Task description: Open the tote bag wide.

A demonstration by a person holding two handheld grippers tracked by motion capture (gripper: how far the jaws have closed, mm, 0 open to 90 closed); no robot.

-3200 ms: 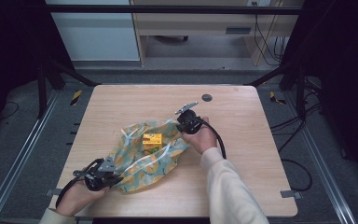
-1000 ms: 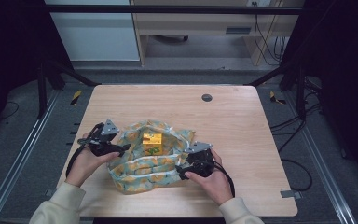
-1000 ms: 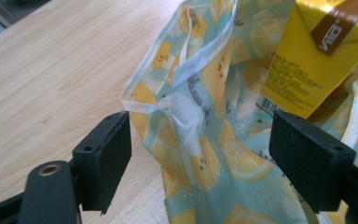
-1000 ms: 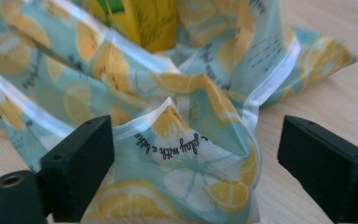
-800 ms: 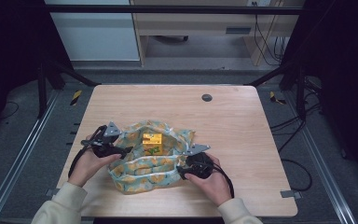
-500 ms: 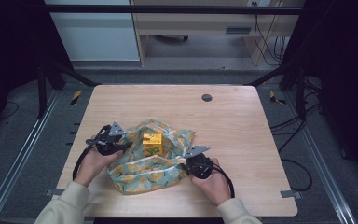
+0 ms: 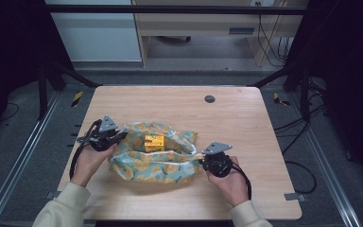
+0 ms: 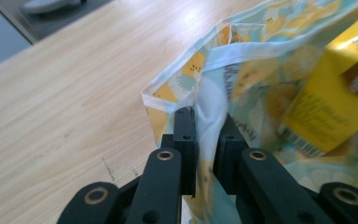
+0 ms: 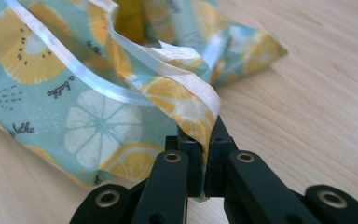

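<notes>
Our left claw (image 8: 204, 140) has just closed on the bag (image 7: 160, 158) at its left rim, and our right claw (image 9: 204, 161) has pinched the right rim. The fruit-print bag lies between them on the counter (image 7: 246, 123), a yellow box (image 7: 154, 142) inside it.
</notes>
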